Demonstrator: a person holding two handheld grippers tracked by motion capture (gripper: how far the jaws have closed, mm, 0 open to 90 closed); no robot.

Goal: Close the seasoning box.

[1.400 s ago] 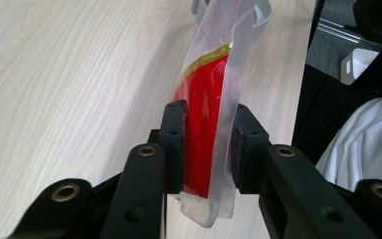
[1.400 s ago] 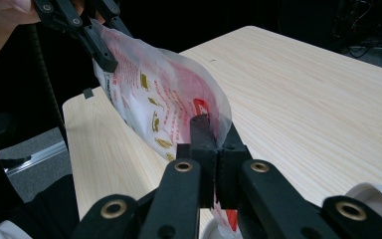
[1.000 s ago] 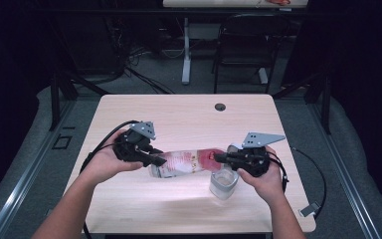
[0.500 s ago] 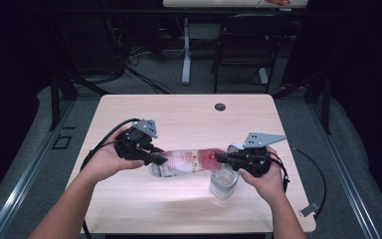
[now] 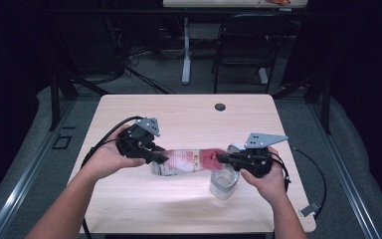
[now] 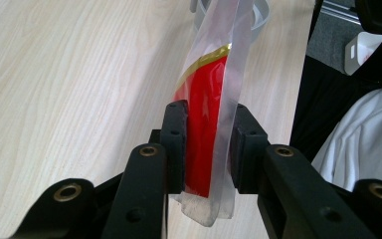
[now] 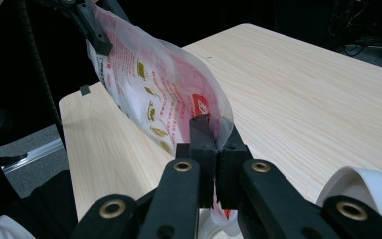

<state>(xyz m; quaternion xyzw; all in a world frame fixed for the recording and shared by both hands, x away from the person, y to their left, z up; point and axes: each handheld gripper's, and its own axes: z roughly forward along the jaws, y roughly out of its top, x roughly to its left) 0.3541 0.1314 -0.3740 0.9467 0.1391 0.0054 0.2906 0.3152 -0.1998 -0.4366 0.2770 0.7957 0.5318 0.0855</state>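
A clear plastic pouch [image 5: 189,160] with red and white print hangs level over the wooden table [image 5: 179,114], stretched between both grippers. My left gripper [image 5: 161,158] is shut on its left end; in the left gripper view the pads press both sides of the pouch [image 6: 206,99] at the left gripper [image 6: 206,134]. My right gripper [image 5: 221,158] is shut on the pouch's right end, its jaws pinching the thin edge of the pouch [image 7: 154,84] at the right gripper [image 7: 214,139]. A clear glass cup [image 5: 224,181] stands on the table just below the right gripper.
A round cable hole [image 5: 220,106] sits near the table's far edge. Cables trail from both grippers over the table sides. A dark chair [image 5: 243,50] and a desk leg [image 5: 186,55] stand beyond the table. A small white device [image 5: 308,209] lies on the floor at right.
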